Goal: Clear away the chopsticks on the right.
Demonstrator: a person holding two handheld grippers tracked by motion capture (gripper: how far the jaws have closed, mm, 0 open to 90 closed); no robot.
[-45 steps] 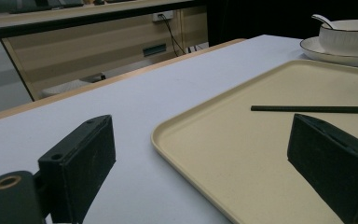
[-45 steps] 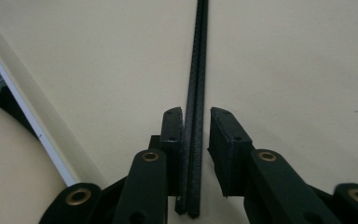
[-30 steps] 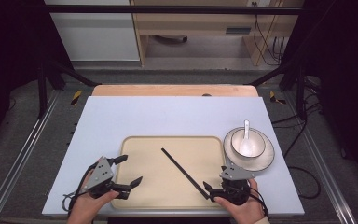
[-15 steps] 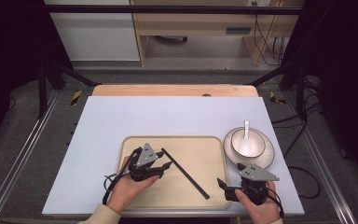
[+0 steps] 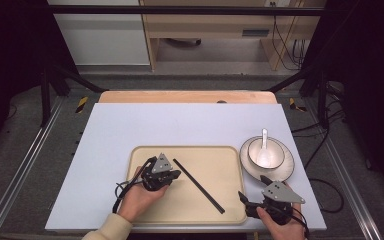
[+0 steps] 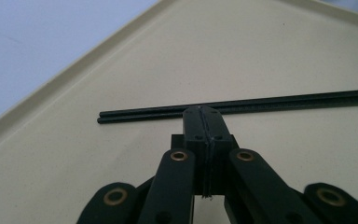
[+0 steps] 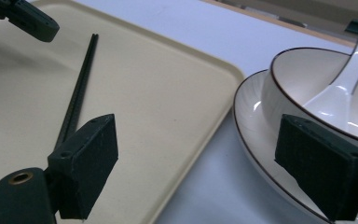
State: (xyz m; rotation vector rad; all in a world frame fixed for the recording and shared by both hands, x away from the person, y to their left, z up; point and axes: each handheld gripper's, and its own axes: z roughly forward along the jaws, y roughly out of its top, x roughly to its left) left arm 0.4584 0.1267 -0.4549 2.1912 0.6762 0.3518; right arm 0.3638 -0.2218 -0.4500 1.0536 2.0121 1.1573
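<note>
No legible text, label, brand, number or sign on any surface.

Black chopsticks (image 5: 198, 185) flat on tray (image 5: 215, 165)

The tray (image 5: 190, 200) is a plain pale beige, with no pattern. On it the chopsticks (image 5: 198, 185) are solid black. Both the left hand-held gripper (image 5: 176, 175) and the right hand-held gripper (image 5: 252, 190) are black — each topped by a grey three-cornered plate, with brass-coloured rivets at the joints. The table (image 5: 180, 125) is a pale bluish white with a light wood edge. The bowl (image 5: 267, 152), the plate (image 5: 285, 172) and the spoon (image 5: 264, 145) are white — bowl and plate rimmed with a thin dark line.
</note>
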